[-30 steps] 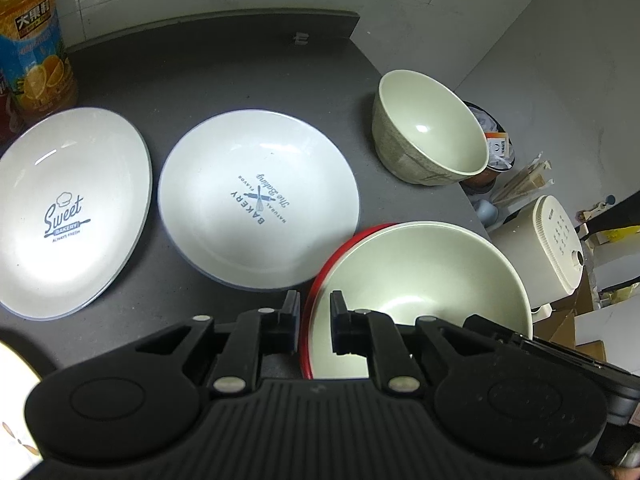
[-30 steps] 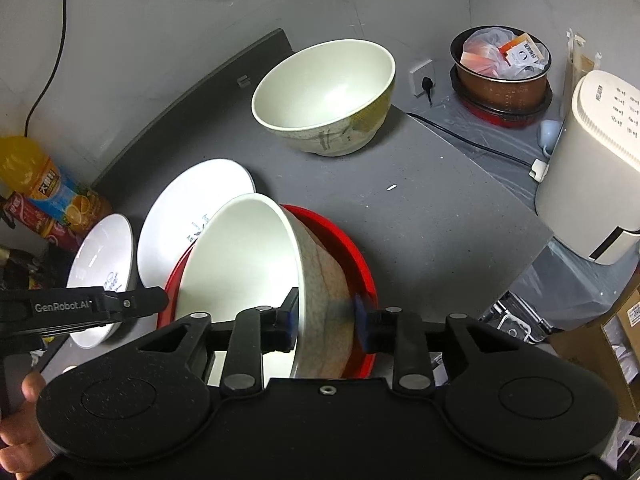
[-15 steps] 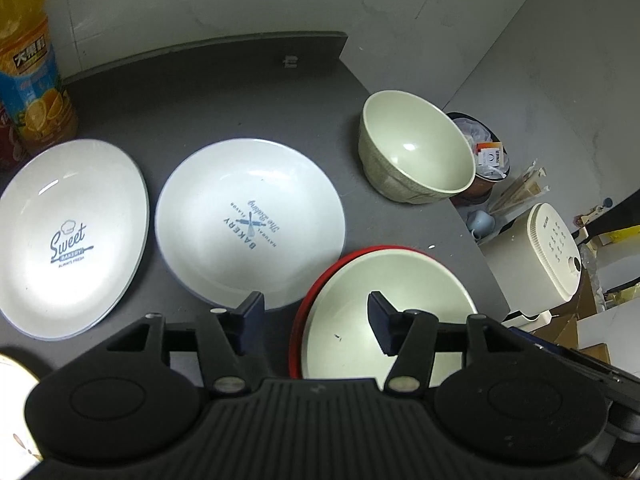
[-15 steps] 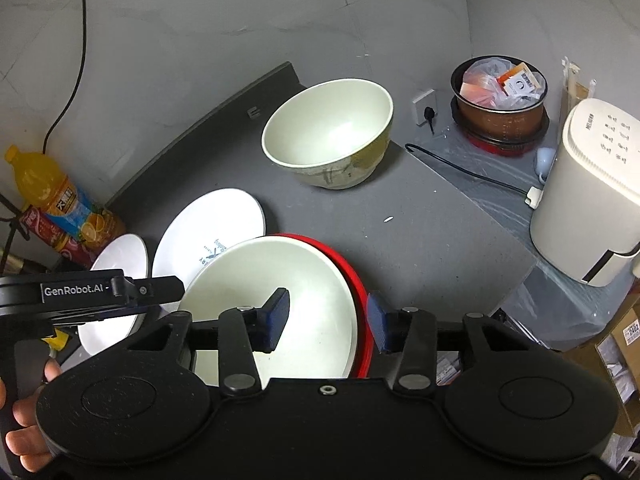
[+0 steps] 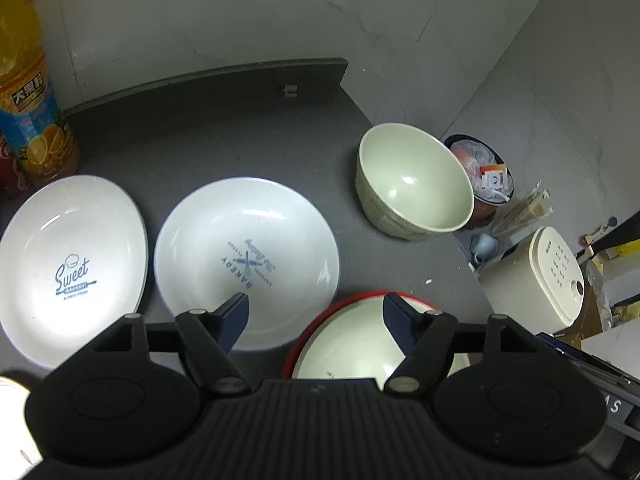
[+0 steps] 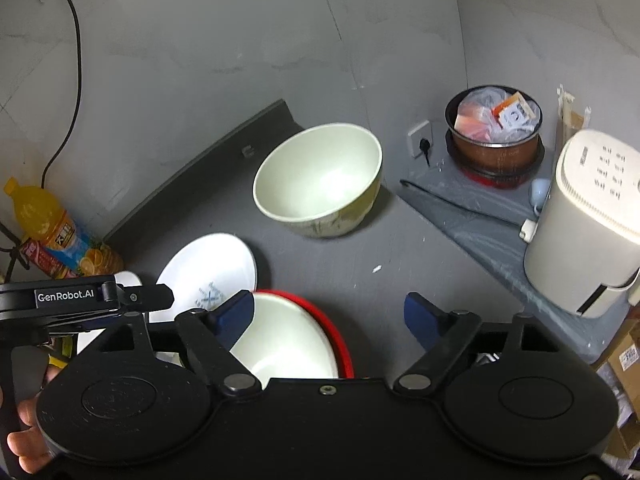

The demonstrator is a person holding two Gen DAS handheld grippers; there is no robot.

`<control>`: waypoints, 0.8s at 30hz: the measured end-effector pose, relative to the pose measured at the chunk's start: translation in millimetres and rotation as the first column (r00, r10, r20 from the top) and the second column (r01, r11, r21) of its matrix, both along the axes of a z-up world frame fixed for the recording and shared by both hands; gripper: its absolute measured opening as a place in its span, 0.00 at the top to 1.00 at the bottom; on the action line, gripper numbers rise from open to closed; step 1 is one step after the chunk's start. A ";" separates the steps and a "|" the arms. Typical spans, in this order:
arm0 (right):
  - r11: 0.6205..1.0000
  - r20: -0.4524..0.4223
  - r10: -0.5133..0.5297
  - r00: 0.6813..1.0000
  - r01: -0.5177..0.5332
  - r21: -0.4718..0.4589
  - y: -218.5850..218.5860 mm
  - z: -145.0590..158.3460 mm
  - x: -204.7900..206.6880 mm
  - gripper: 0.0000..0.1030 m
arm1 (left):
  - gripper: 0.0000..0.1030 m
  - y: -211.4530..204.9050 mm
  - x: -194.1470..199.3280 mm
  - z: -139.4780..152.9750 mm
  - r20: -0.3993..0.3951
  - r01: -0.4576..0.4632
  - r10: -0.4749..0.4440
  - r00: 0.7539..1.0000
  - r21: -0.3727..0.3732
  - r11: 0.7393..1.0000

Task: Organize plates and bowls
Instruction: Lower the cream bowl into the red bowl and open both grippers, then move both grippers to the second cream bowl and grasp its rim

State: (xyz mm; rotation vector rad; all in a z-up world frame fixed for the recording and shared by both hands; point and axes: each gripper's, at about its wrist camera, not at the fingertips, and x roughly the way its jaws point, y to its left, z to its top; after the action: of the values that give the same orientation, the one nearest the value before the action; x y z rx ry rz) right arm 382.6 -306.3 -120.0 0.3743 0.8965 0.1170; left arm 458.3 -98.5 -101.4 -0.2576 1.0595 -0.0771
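A cream bowl (image 5: 348, 348) sits inside a red bowl (image 5: 316, 320) at the near edge of the dark counter; both show in the right wrist view, the cream bowl (image 6: 288, 340) and the red bowl (image 6: 340, 340). A second cream bowl (image 5: 412, 184) (image 6: 320, 180) stands farther back. Two white plates lie left: "Bakery" (image 5: 248, 256) (image 6: 208, 272) and "Sweet" (image 5: 68, 268). My left gripper (image 5: 316, 312) is open and empty above the stacked bowls. My right gripper (image 6: 330, 312) is open and empty above them too.
An orange juice bottle (image 5: 32, 108) (image 6: 52, 232) and a red can (image 5: 10, 168) stand at the back left. Beyond the counter's right edge are a white appliance (image 6: 592, 224), a pot holding bags (image 6: 496, 132) and a black cable (image 6: 460, 204).
Both grippers have opened and let go of the stacked bowls, then drawn back and upward. The cream bowl has settled flat inside the red bowl.
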 end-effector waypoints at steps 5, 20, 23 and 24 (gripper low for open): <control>1.000 0.010 -0.015 1.000 0.015 0.013 -10.6 3.0 11.1 0.20 | 0.30 -9.9 12.5 4.3 0.014 0.002 -0.002 1.000 -0.002 1.000; 0.999 0.009 -0.023 1.000 0.023 0.034 -43.4 -4.5 49.0 0.20 | 0.30 -32.8 52.9 6.1 0.048 -0.039 0.042 0.998 -0.062 0.997; 0.999 -0.007 -0.021 1.000 0.021 0.047 -48.5 -10.9 58.8 0.20 | 0.30 -36.1 65.1 0.9 0.042 -0.057 0.059 0.997 -0.059 0.997; 0.999 -0.009 -0.019 1.000 0.019 0.049 -50.2 -13.5 62.7 0.21 | 0.30 -36.6 67.8 -1.5 0.039 -0.061 0.063 0.997 -0.058 0.996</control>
State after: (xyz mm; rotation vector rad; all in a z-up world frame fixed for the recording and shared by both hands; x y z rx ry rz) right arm 445.3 -356.5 -133.4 0.4292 0.8991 0.1205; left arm 526.1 -135.1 -102.9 -0.3387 1.0090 -0.0568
